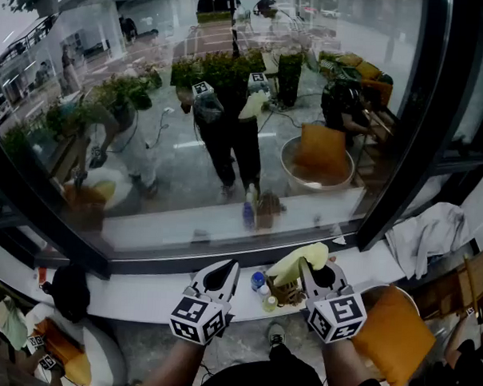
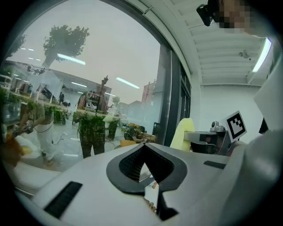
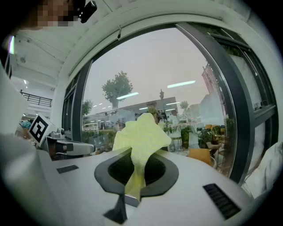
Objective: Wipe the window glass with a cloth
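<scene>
A large window glass (image 1: 229, 108) fills the upper head view, mirroring the person and both grippers. My right gripper (image 1: 308, 269) is shut on a pale yellow cloth (image 1: 296, 261), which sticks up from its jaws (image 3: 140, 140) below the pane. My left gripper (image 1: 222, 273) is shut with nothing in it, its jaws meeting at the tips (image 2: 142, 145). Both are held low in front of the white sill (image 1: 141, 292), apart from the glass. In the left gripper view the yellow cloth (image 2: 182, 132) shows at right.
A dark window frame post (image 1: 404, 131) runs down the right side. A white cloth heap (image 1: 427, 232) lies at right. On the sill between the grippers stand a small bottle (image 1: 258, 280) and a basket (image 1: 285, 292). An orange cushion (image 1: 391, 335) lies below right.
</scene>
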Demonstrator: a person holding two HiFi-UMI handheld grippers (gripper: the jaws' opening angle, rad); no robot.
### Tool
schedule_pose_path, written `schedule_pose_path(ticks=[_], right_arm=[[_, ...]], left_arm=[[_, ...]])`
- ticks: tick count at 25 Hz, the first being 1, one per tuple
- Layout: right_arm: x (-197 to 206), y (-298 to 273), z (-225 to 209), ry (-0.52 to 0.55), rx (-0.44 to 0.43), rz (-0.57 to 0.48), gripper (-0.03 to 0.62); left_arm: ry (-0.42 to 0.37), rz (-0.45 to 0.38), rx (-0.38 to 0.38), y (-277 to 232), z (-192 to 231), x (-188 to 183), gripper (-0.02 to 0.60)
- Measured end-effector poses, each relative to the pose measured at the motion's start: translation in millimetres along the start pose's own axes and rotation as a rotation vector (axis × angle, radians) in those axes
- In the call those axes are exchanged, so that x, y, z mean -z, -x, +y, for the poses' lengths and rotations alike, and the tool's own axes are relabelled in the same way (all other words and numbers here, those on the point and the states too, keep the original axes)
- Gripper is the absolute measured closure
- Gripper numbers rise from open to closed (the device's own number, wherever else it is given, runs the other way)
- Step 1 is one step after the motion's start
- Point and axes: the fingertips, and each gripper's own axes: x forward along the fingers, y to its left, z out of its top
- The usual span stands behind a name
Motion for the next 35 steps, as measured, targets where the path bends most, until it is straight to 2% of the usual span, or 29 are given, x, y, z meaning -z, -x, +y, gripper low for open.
schedule_pose_path(ticks=[14,35], right_arm=[[-0.2,4.8,-0.8,-0.019,-0.007,-0.011,0.551],[-8.0,-9.5,-47.5,0.017,0.009,0.003,0.551]], left_arm=[[-0.007,0.005,0.002,0.4,-5.2,-0.4,0.574],[0.003,0.004,0.004,-42.2,-11.7,0.8,0.574]])
